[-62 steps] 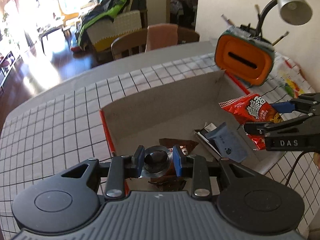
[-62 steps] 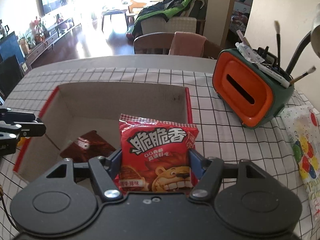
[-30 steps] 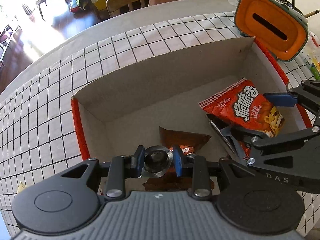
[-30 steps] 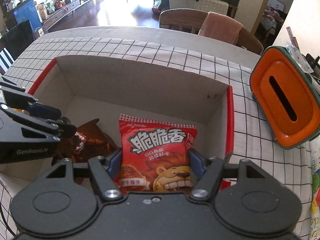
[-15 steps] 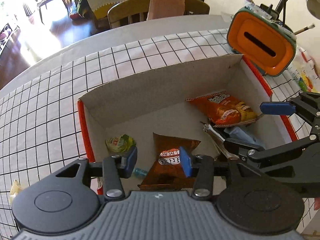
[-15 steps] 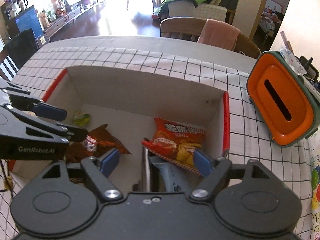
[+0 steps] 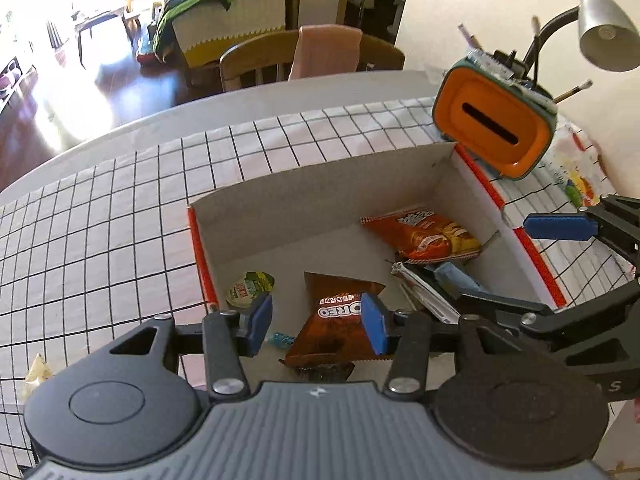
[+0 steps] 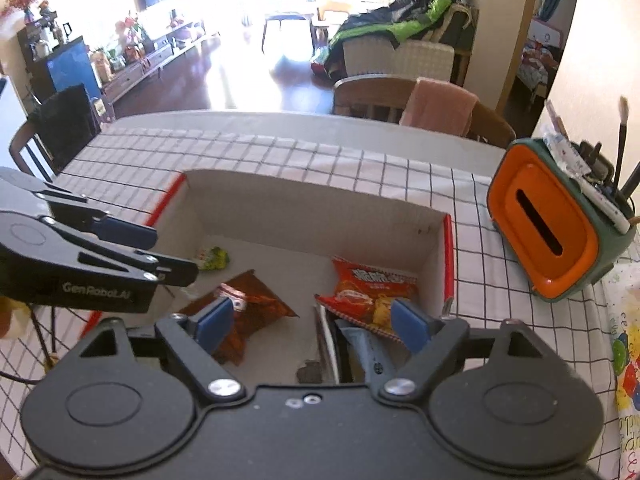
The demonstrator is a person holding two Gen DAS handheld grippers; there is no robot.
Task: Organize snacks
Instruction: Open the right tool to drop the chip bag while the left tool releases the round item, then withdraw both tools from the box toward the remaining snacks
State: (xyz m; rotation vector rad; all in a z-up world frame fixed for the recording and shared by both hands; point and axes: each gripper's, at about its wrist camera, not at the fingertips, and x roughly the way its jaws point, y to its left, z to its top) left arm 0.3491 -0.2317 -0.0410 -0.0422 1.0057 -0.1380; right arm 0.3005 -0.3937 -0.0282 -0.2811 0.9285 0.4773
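A cardboard box [image 7: 320, 196] with red edges stands on the checked tablecloth; it also shows in the right wrist view [image 8: 312, 208]. Inside lie a red chip bag [image 7: 424, 236] [image 8: 372, 288], a brown Oreo pack [image 7: 340, 320] [image 8: 248, 304], a small green jelly cup [image 7: 250, 286] [image 8: 212, 258] and a blue-grey packet [image 7: 452, 276]. My left gripper [image 7: 316, 320] is open and empty above the box's near left part. My right gripper [image 8: 312, 320] is open and empty above the near right part.
An orange and green tissue holder [image 7: 496, 136] [image 8: 552, 232] with brushes stands right of the box, with a desk lamp [image 7: 604, 36] behind it. A colourful printed bag [image 8: 628, 344] lies at the right. A small wrapper [image 7: 36, 372] lies on the cloth at the left. Chairs stand beyond the table.
Both grippers opened: the left let go of the jelly cup and the right let go of the red chip bag, which now lie in the box. Both grippers have since drawn back and up.
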